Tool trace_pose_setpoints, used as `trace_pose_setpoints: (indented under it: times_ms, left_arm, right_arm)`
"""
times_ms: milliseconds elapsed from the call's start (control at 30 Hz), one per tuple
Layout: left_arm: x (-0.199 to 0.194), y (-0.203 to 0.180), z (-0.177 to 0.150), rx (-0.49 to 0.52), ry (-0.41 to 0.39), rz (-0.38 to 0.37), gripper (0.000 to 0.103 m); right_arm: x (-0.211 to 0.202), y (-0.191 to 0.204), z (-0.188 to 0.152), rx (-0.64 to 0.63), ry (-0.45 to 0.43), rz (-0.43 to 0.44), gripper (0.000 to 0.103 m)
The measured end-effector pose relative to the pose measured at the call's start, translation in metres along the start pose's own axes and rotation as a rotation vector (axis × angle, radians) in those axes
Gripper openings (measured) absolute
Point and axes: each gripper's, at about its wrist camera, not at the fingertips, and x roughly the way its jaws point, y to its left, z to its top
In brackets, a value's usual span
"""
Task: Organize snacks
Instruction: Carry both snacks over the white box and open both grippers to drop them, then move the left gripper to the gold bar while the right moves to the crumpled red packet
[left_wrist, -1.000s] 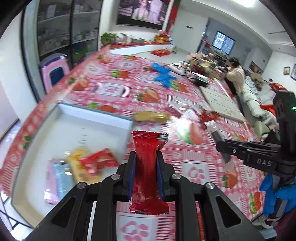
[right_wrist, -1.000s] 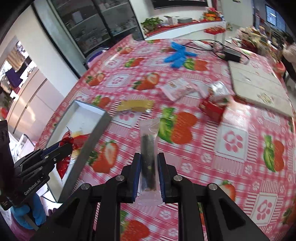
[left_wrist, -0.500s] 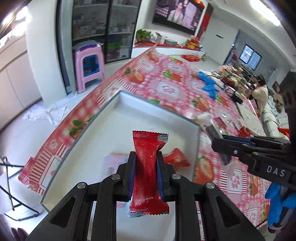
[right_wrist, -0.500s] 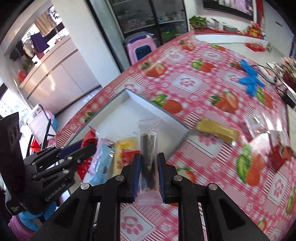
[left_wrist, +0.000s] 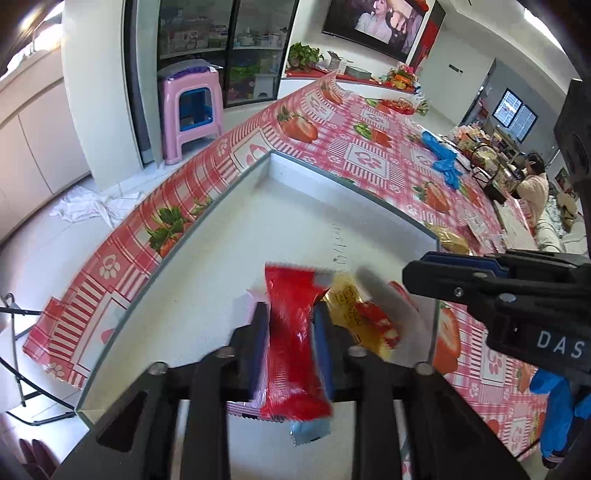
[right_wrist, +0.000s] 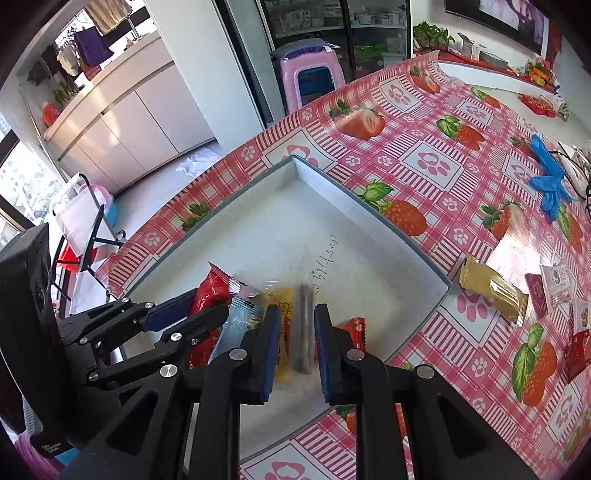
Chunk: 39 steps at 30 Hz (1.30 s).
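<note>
Left view: my left gripper (left_wrist: 291, 343) hangs over the white box (left_wrist: 207, 206), jaws spread a little wider than the blurred red packet (left_wrist: 291, 332) between them; I judge it is dropping in. Yellow, red and blue packets already lie there.

Right view: my right gripper (right_wrist: 294, 347) is parted around a blurred dark stick (right_wrist: 303, 325) over the same box. A gold bar (right_wrist: 493, 290) and small packets remain on the tablecloth (right_wrist: 436, 162). The far half of the box is free, and its right wall stands close.

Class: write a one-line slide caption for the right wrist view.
Right tongs open, a clear-wrapped dark snack stick blurred between them above the white tray.
</note>
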Motion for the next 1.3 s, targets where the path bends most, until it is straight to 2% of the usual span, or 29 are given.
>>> trace_pose_setpoints:
  times_ms: [33,67,100,133,200,233,433,533,633,767,867,1000,1100,1300]
  left_arm:
    - [0.0,-0.001,0.001,-0.002,-0.001,0.009,0.065]
    - [-0.001,-0.001,0.001,-0.004,-0.003,0.015,0.074]
    - [-0.003,-0.002,0.002,-0.008,-0.011,0.024,0.083]
    - [-0.005,-0.004,0.003,-0.006,-0.019,0.031,0.083]
    - [-0.005,-0.01,0.006,0.005,-0.009,0.046,0.083]
    - [-0.004,-0.012,0.008,0.01,-0.003,0.053,0.083]
    - [-0.007,-0.041,0.012,0.066,0.021,0.075,0.084]
    - [-0.013,-0.069,0.014,0.141,0.025,0.073,0.084]
    - [-0.02,-0.093,0.02,0.193,0.012,0.054,0.084]
    - [-0.028,-0.132,0.036,0.254,-0.002,0.011,0.085]
    - [-0.023,-0.163,0.046,0.308,-0.01,-0.005,0.085]
    - [0.01,-0.203,0.053,0.391,0.014,-0.021,0.085]
    - [0.046,-0.229,0.052,0.48,0.028,0.026,0.085]
    - [0.096,-0.256,0.053,0.596,0.005,0.072,0.085]
  right_arm:
    - [0.0,-0.001,0.0,0.001,0.001,0.001,0.02]
    - [-0.001,-0.003,0.0,0.004,0.003,0.002,0.02]
    - [-0.001,-0.005,0.0,0.006,0.005,0.002,0.023]
    - [-0.002,-0.007,-0.001,0.009,0.007,-0.002,0.03]
    - [-0.005,-0.013,-0.003,0.019,-0.008,-0.031,0.099]
    - [-0.008,-0.016,-0.005,0.022,-0.024,-0.047,0.103]
    - [-0.021,-0.052,-0.02,0.071,-0.021,-0.077,0.103]
    - [-0.03,-0.078,-0.031,0.133,-0.02,-0.082,0.103]
    - [-0.046,-0.113,-0.045,0.214,-0.037,-0.089,0.103]
    - [-0.068,-0.167,-0.068,0.315,-0.056,-0.141,0.103]
    - [-0.087,-0.217,-0.091,0.444,-0.08,-0.187,0.103]
    - [-0.098,-0.266,-0.117,0.582,-0.103,-0.22,0.103]
    - [-0.098,-0.29,-0.128,0.641,-0.122,-0.241,0.103]
    - [-0.082,-0.309,-0.125,0.645,-0.158,-0.257,0.103]
